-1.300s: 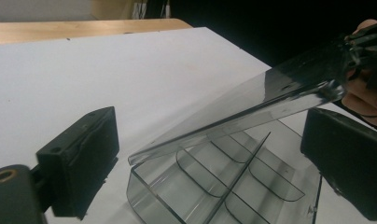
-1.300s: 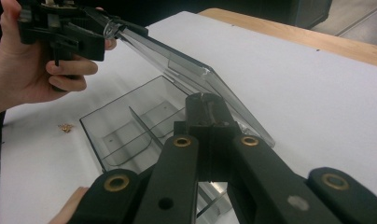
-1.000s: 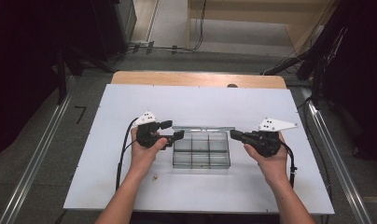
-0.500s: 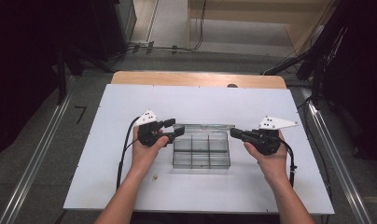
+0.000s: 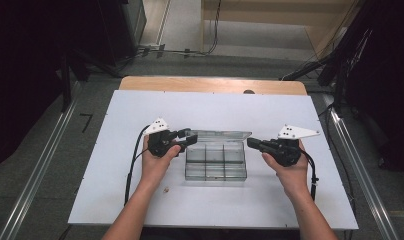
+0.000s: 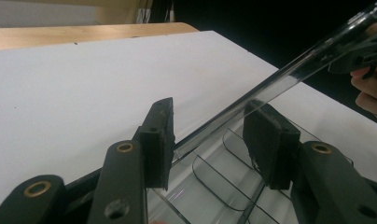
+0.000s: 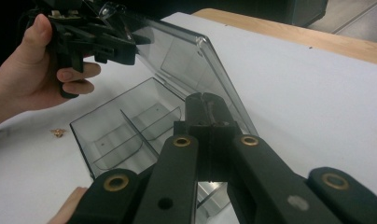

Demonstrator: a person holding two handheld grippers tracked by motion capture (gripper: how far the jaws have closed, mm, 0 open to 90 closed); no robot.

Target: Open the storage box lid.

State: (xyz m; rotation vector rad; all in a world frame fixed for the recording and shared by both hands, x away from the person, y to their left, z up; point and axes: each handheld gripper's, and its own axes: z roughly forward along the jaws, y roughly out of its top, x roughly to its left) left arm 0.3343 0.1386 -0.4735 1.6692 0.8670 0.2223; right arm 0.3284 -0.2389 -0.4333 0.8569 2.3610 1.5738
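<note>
Two hand-held grippers work over a wide white rectangular table top (image 5: 115, 165), which lies on a pale wooden bench (image 5: 210, 85) whose far edge shows beyond it. Near the middle of the white surface, closer to the person, sits a clear plastic compartment box (image 5: 215, 162), its inner dividers splitting it into small cells and its transparent hinged lid (image 5: 225, 135) raised and tilted up toward the far side. The left gripper (image 5: 190, 137) sits at the lid's left corner; in the left gripper view its two black jaws stand apart with the lid's edge (image 6: 270, 88) running between them, the pads (image 6: 161, 135) close to the plastic but not pressing it, and they have just been closing in on that edge. The right gripper (image 5: 251, 143) sits at the box's right end by the lid; in the right gripper view its jaws (image 7: 203, 105) are pressed together with nothing visible between them, right in front of the lid's near corner (image 7: 224, 88). A tiny brownish speck (image 5: 165, 189) lies on the white surface just left of the box, near the left forearm.
</note>
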